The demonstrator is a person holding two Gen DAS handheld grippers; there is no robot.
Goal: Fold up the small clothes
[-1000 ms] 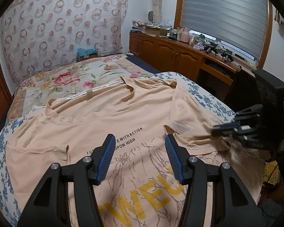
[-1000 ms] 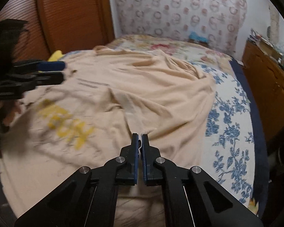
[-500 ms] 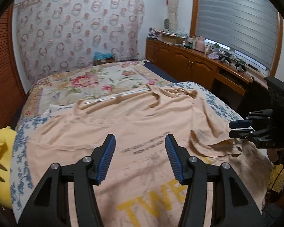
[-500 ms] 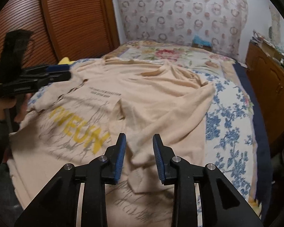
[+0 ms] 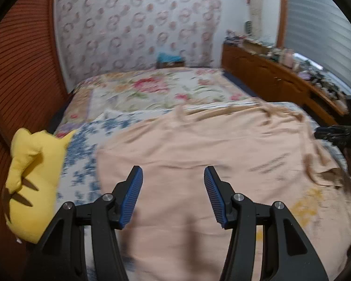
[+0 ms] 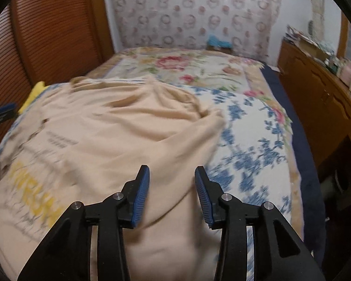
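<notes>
Fingers [image 6: 142, 187] opening, T-shirt [image 6: 128, 135] sleeve edge beneath

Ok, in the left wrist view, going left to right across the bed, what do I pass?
Yellow plush toy → blue floral bedcover → peach T-shirt → right gripper at the frame's right edge.

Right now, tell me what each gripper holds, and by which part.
Nothing is held. The left gripper stands open above the peach T-shirt; the right gripper is opening, its pads clear of the cloth below.
</notes>
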